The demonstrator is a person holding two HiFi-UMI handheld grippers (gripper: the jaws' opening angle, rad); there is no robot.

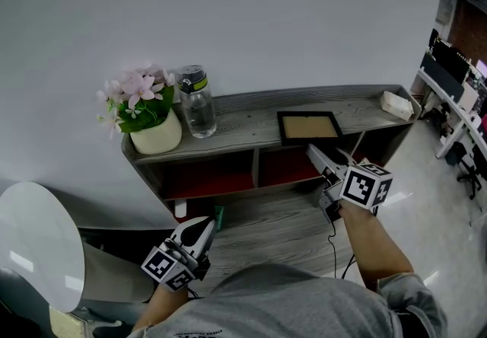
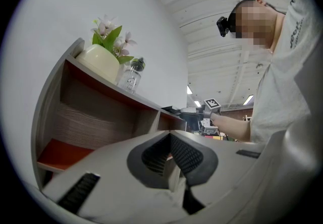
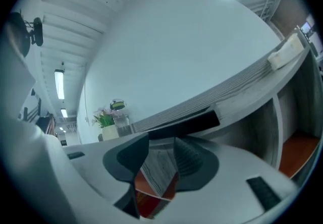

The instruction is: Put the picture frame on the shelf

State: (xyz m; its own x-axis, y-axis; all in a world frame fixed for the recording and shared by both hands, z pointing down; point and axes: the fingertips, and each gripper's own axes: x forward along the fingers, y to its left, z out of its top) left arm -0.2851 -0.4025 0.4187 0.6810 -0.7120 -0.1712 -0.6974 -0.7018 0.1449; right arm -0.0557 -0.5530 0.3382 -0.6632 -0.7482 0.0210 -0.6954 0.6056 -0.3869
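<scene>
The picture frame (image 1: pixel 309 126), black-rimmed with a tan middle, lies flat on the top board of the grey wooden shelf (image 1: pixel 243 119). In the right gripper view its dark edge (image 3: pixel 186 124) shows just above the jaws. My right gripper (image 1: pixel 312 149) (image 3: pixel 160 147) is open and holds nothing; its tips point at the shelf's front edge just below the frame, apart from it. My left gripper (image 1: pixel 204 224) (image 2: pixel 170 140) hangs low at the left, in front of the shelf's bottom, shut with nothing in it.
On the shelf top stand a cream pot with pink flowers (image 1: pixel 156 135) and a clear bottle (image 1: pixel 198 104) at the left, and a white block (image 1: pixel 397 104) at the right end. Red-floored compartments (image 1: pixel 209 176) open below. A white round tabletop (image 1: pixel 38 241) is near left. A cable (image 1: pixel 332 241) trails from the right gripper.
</scene>
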